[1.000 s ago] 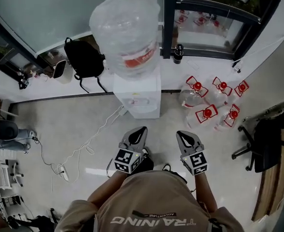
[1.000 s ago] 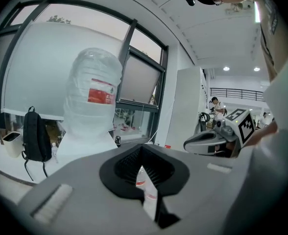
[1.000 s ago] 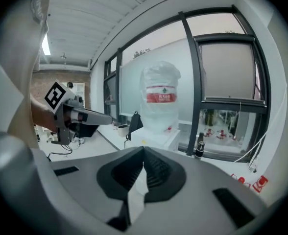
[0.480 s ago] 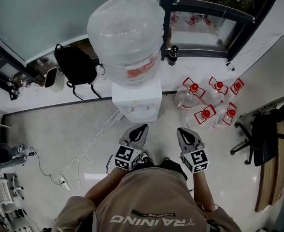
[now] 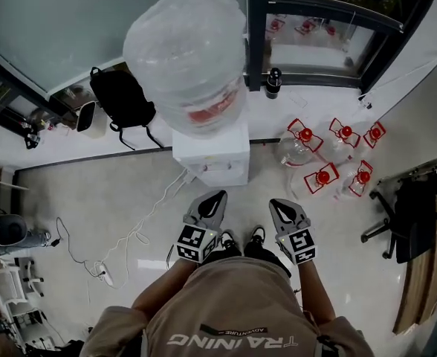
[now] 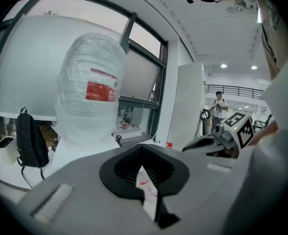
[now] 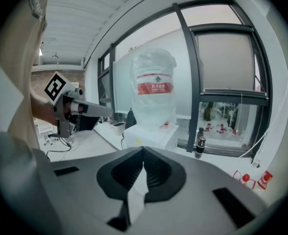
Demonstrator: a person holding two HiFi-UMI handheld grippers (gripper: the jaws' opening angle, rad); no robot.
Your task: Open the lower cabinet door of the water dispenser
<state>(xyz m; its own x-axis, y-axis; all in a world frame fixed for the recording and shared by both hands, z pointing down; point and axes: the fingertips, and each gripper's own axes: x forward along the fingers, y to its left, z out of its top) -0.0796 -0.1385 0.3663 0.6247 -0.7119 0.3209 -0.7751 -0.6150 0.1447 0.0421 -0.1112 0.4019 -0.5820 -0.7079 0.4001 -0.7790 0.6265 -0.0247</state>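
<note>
The white water dispenser (image 5: 212, 155) stands against the window wall with a large wrapped bottle (image 5: 185, 58) on top. From above, its lower cabinet door does not show. My left gripper (image 5: 217, 198) and right gripper (image 5: 279, 204) are side by side just in front of it, apart from it, both shut and empty. In the left gripper view the bottle (image 6: 91, 102) rises beyond the shut left gripper (image 6: 141, 148). The right gripper view shows the dispenser (image 7: 151, 133) ahead of the shut right gripper (image 7: 144, 150). The gripper bodies hide the dispenser's lower front in both.
A black backpack (image 5: 122, 95) and a white bin (image 5: 91, 117) sit left of the dispenser. Several red-capped water bottles (image 5: 330, 158) lie on the floor to its right. A cable and power strip (image 5: 103, 274) trail at left; an office chair (image 5: 415, 214) is far right.
The person has stepped closer to the dispenser, carrying both grippers forward together. Shoes now show below the grippers. Both jaws stay shut.
</note>
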